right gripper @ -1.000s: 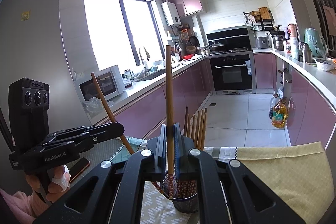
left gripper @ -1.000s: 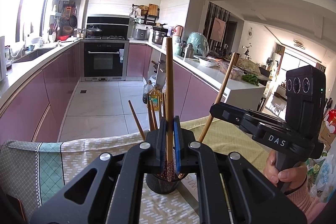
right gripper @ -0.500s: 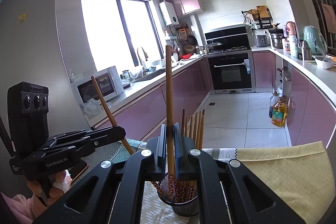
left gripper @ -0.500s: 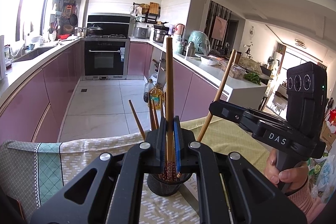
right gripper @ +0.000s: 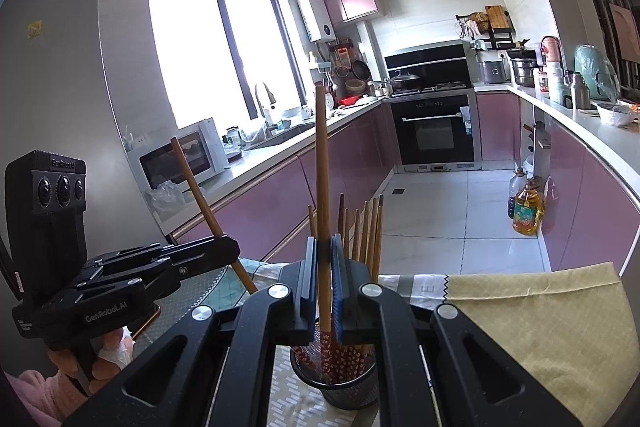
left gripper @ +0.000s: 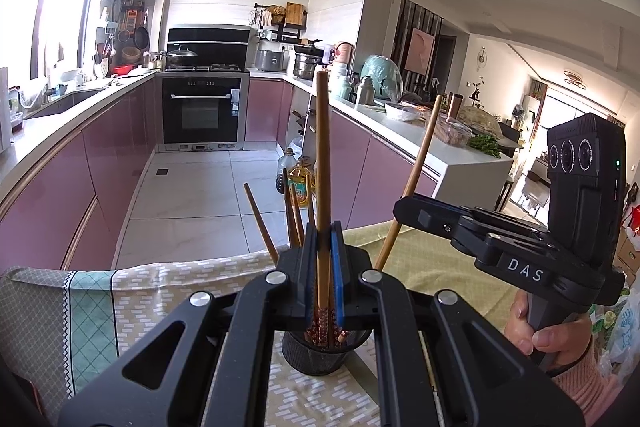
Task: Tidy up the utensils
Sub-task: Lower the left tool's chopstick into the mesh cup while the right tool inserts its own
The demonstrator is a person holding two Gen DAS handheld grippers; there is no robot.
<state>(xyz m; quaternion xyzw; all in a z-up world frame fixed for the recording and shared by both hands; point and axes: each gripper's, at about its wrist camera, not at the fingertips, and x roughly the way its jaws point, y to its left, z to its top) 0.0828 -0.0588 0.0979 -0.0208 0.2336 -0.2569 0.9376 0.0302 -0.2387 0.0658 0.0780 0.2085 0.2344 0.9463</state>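
Observation:
A black mesh utensil cup (left gripper: 316, 355) stands on the cloth-covered table, with several wooden chopsticks (left gripper: 294, 215) in it. It also shows in the right wrist view (right gripper: 348, 387). My left gripper (left gripper: 322, 267) is shut on one upright chopstick (left gripper: 322, 155), its patterned tip over the cup's mouth. My right gripper (right gripper: 322, 279) is shut on another chopstick (right gripper: 322, 179), its tip down inside the cup. Each gripper shows in the other's view: the right one (left gripper: 408, 205), the left one (right gripper: 228, 247).
The table carries a green and patterned cloth (left gripper: 88, 307) and a yellow cloth (right gripper: 540, 315). Behind are pink kitchen cabinets (left gripper: 60, 187), an oven (left gripper: 202, 111), oil bottles (right gripper: 528, 207) on the floor and a counter with pots (left gripper: 400, 107).
Both grippers have lowered a little, so the two held chopsticks sit lower toward the cup. The cup appears slightly further forward under the fingers.

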